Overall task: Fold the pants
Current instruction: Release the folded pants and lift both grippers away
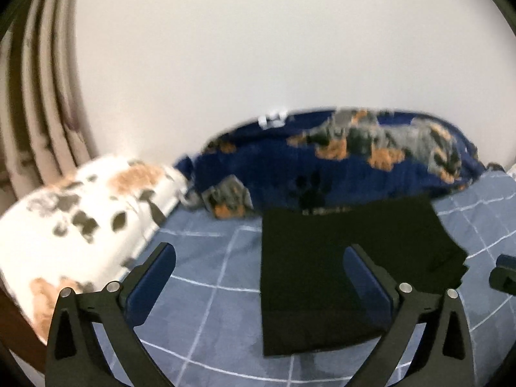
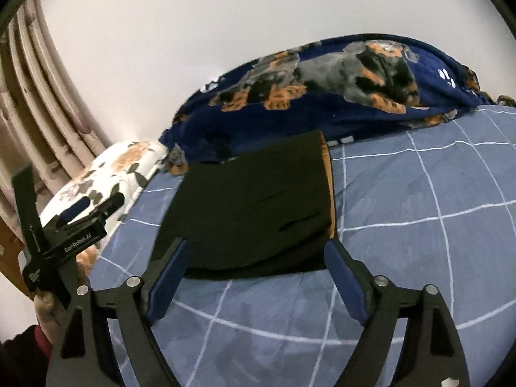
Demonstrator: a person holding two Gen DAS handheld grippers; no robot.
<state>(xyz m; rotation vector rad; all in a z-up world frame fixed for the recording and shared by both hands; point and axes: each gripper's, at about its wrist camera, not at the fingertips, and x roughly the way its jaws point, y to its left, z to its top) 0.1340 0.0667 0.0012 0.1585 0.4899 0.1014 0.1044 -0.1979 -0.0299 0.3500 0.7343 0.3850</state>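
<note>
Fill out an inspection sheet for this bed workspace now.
Surface: blue checked bedsheet, bare in front.
Job's things: black pants folded into a flat rectangle, lying free.
Clutter: dog-print navy blanket heaped at the wall; floral white pillow to the left.
Grippers: left gripper and right gripper, jaws open, holding nothing.
Cables: nothing seen.
Surroundings: white wall, curtain.
</note>
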